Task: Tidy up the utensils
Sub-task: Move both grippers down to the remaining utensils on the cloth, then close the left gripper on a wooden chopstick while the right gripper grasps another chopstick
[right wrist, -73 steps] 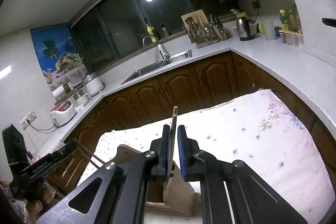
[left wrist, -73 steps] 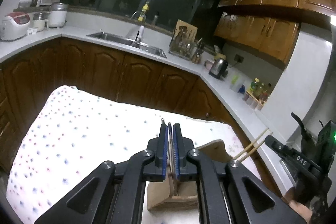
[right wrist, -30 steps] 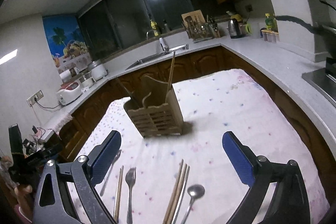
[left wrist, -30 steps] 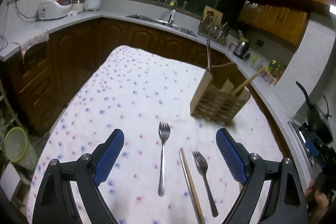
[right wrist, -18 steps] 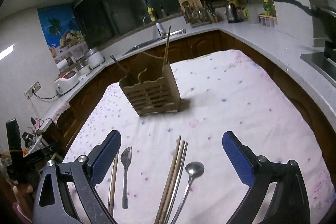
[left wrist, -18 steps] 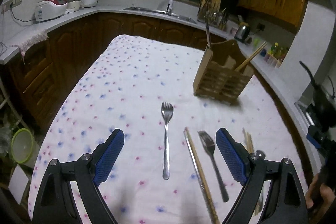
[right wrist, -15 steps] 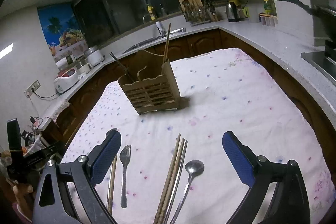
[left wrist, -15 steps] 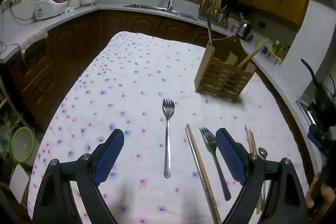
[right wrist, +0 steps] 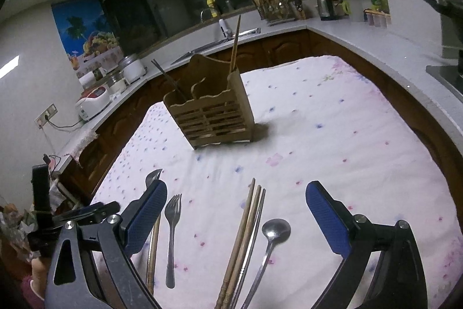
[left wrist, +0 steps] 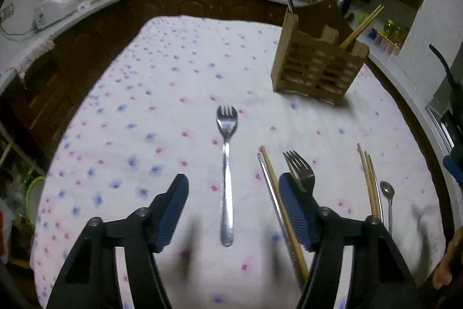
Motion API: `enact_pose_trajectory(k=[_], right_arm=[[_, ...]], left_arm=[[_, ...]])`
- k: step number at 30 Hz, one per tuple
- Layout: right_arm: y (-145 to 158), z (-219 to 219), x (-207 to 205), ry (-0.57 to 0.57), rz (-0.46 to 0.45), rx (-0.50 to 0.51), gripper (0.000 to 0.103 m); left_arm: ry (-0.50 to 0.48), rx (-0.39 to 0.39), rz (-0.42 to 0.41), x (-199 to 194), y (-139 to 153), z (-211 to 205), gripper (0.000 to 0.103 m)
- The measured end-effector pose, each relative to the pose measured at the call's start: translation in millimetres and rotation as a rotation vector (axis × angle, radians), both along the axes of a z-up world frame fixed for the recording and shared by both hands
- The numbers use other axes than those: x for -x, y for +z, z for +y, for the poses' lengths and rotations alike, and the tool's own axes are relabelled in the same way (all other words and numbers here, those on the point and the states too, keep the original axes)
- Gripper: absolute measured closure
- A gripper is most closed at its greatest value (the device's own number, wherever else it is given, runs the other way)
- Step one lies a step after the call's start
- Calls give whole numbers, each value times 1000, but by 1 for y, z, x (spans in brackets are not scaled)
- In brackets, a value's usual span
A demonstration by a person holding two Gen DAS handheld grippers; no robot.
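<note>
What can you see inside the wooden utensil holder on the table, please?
The wooden utensil holder has wooden chopsticks rising from one end and dark sticks from the other. Anything lower is hidden by its walls.

– What do you see along the top of the right wrist frame?
– A kettle (right wrist: 324,3) upper right, a fruit poster (right wrist: 86,31) upper left, a rice cooker (right wrist: 93,101) below it on your counter (right wrist: 361,32).
</note>
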State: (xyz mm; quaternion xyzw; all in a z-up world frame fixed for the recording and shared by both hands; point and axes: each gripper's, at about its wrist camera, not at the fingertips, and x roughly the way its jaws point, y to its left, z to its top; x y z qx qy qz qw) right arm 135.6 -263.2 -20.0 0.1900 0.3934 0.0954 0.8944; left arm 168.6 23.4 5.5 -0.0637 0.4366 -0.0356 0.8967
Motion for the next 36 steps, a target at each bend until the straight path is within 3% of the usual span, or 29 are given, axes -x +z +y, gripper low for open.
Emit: enact_pose_trajectory(k=[3,7,9,11,19,28,36], right_arm=[[-6,3,-6,9,17,0,12],[-19,8,-18,25,63,-4,28],[-25,10,-24,32,82,2,37],[-32,13,-29,46,104,7,47],[-60,24,-53,97,191,25,69],[-77,28,-69,122,236,23,69],[-86,28,-74,126,252,14,69]], left_arm=[[-8,-10,24,-14,-6,-9,44],[-19,-27,68,-33,-19,-19,57],[-34,0,80,-41,-25,-22,63],[-48,13,85,-48,-29,-25,65],[-109,55,97,-72,-41,-32,76],[-141,88,139,-84,-56,-35,77],[-159,66,150,-89,-59,-44,77]])
